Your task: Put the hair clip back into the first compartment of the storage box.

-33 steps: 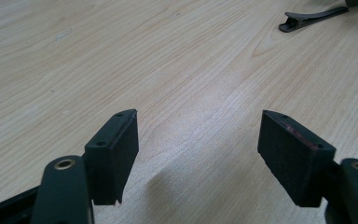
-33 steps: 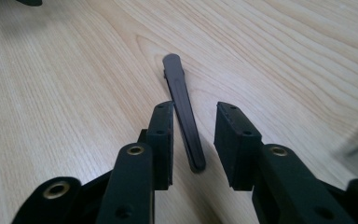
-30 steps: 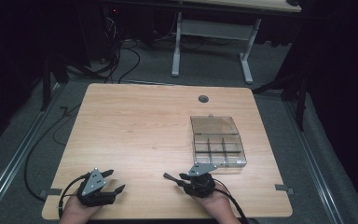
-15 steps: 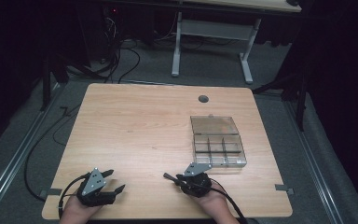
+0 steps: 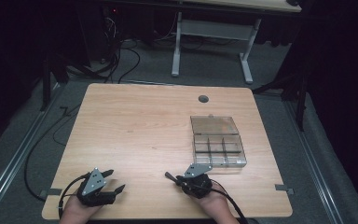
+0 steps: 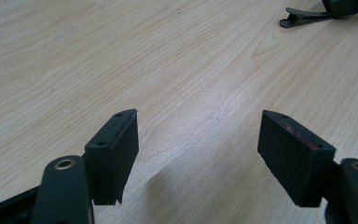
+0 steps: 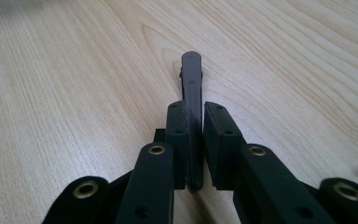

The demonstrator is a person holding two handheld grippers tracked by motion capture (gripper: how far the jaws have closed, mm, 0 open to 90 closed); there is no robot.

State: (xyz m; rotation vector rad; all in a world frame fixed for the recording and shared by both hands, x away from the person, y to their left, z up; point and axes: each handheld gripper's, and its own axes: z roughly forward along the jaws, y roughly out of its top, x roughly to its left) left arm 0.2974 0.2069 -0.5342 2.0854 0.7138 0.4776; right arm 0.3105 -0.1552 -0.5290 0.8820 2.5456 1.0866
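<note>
While its jaws have just been closing, the right gripper (image 7: 194, 135) clamps a black hair clip (image 7: 192, 88) near the table's (image 5: 135, 126) six o'clock edge (clip's rear end hidden between the pads). At seven o'clock the left gripper (image 6: 198, 144) gapes, grasping nothing. A clear compartment box (image 5: 216, 140) sits toward four o'clock, its contents indistinct.
</note>
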